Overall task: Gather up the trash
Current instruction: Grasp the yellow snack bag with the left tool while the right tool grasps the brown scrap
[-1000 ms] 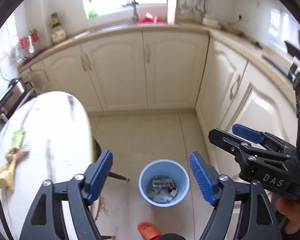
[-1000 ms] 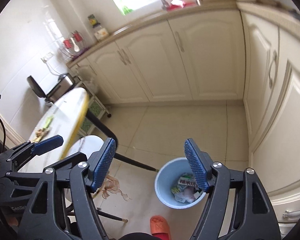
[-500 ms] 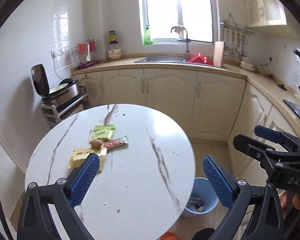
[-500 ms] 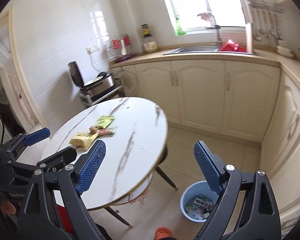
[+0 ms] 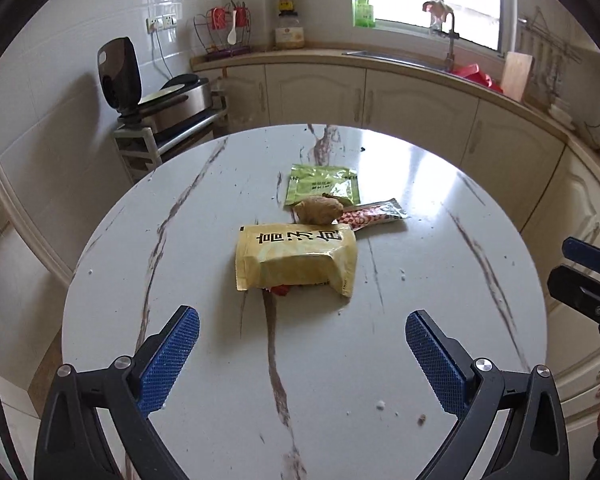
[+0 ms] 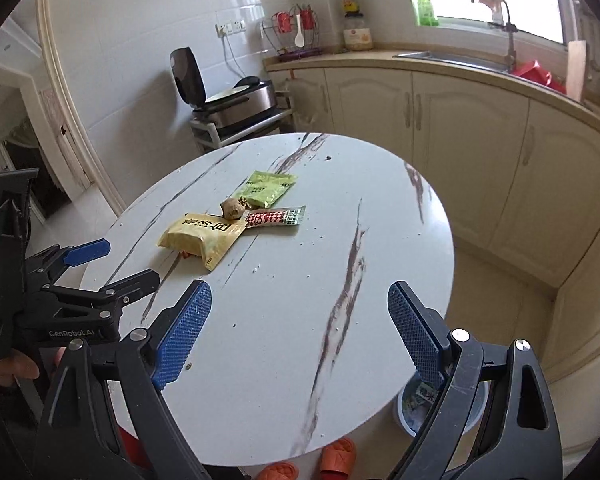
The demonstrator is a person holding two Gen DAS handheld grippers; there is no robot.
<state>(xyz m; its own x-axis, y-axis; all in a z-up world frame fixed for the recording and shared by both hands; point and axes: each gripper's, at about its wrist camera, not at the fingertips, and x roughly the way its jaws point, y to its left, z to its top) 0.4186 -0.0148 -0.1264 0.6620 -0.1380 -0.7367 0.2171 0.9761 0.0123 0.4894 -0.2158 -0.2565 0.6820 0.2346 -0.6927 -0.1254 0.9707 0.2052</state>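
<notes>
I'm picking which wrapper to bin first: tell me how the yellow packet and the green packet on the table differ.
The yellow packet is puffed up and the larger of the two; the green packet lies flat. The yellow packet sits nearer the hand-held grippers, the green packet farther back, toward the cabinets. The yellow packet bears large dark characters; the green packet's print is small. Both lie on the marble table, apart, beside a brown lump.
</notes>
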